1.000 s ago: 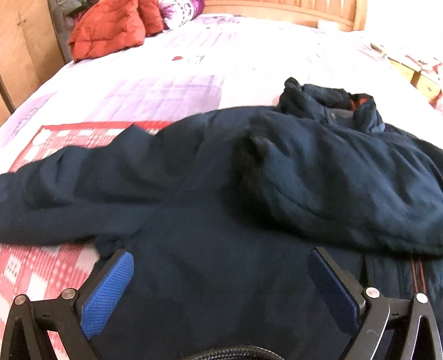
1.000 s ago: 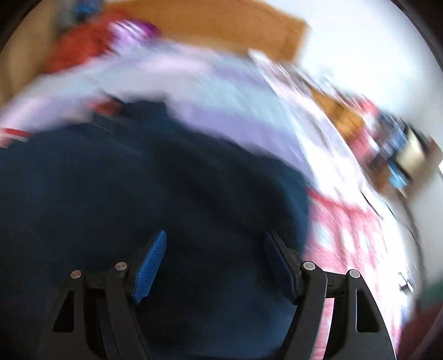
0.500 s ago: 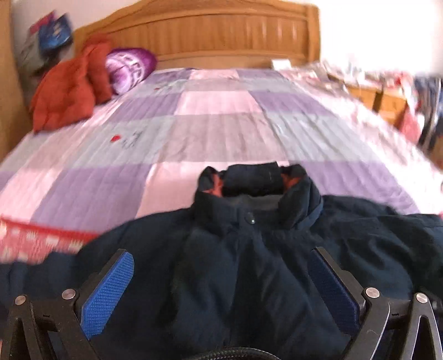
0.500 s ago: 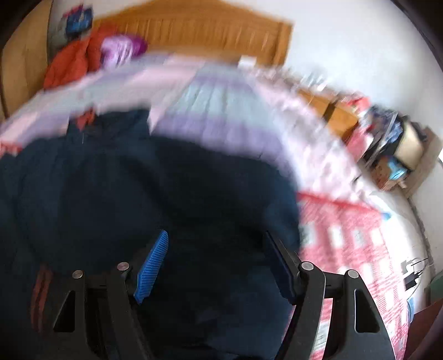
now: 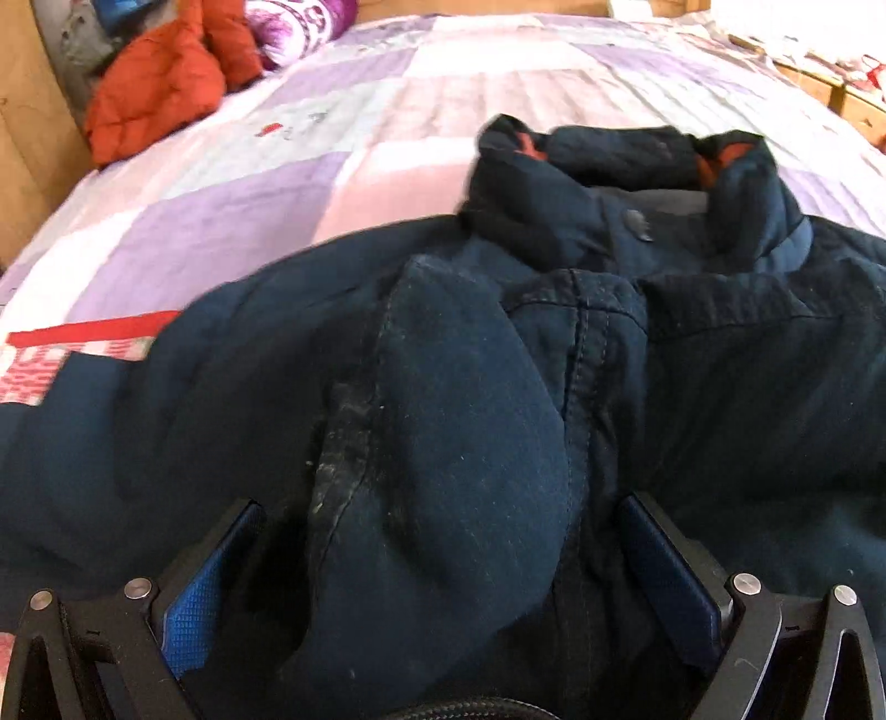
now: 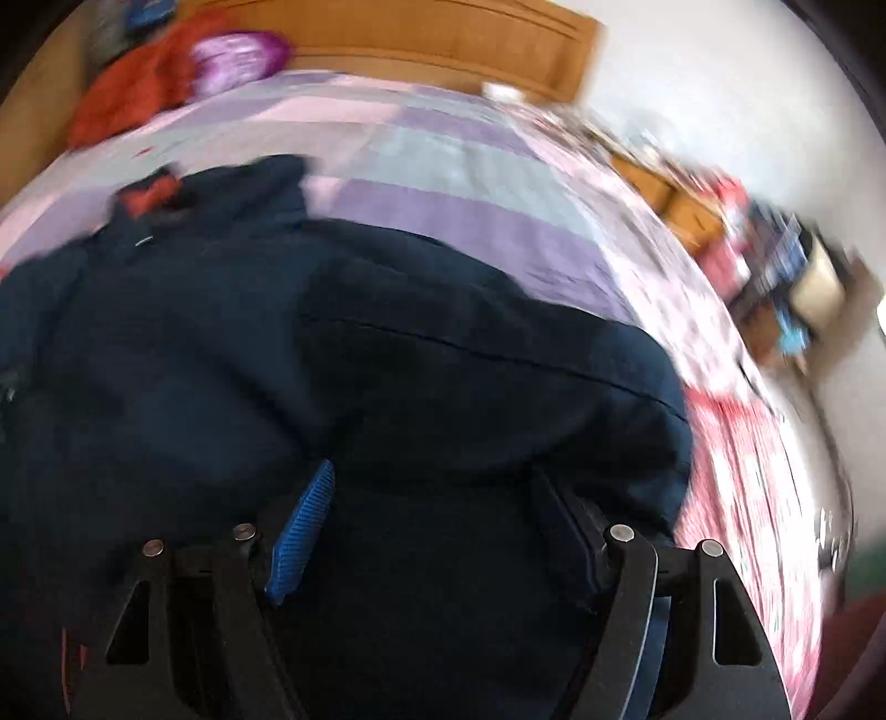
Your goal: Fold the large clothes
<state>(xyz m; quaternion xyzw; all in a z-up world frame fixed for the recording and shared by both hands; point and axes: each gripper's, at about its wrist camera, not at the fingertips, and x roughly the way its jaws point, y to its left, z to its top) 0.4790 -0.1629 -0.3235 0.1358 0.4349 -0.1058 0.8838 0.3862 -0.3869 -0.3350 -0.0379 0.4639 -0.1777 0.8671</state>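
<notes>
A dark navy jacket [image 5: 470, 387] lies spread on the bed, its collar [image 5: 637, 166] with orange lining at the far end. My left gripper [image 5: 443, 554] hangs low over the chest near the front placket, jaws wide. A raised fold of cloth bulges up between the blue pads [image 5: 210, 587], and I cannot tell whether it touches them. In the right wrist view my right gripper [image 6: 432, 482] hovers over the jacket's [image 6: 277, 360] right side near its edge. Its jaws are opening, with dark cloth under and between them and nothing pinched.
The jacket rests on a purple and pink patchwork quilt [image 5: 443, 99]. A red-and-white patterned blanket [image 6: 747, 471] lies under its right edge. A red puffy garment [image 5: 160, 83] and a purple pillow [image 5: 299, 22] sit by the wooden headboard [image 6: 443, 44]. Cluttered bedside cabinets [image 6: 664, 183] stand at the right.
The left gripper swung from the left sleeve to the chest below the collar and dropped close onto the cloth. The right gripper shifted slightly and sits nearer the jacket.
</notes>
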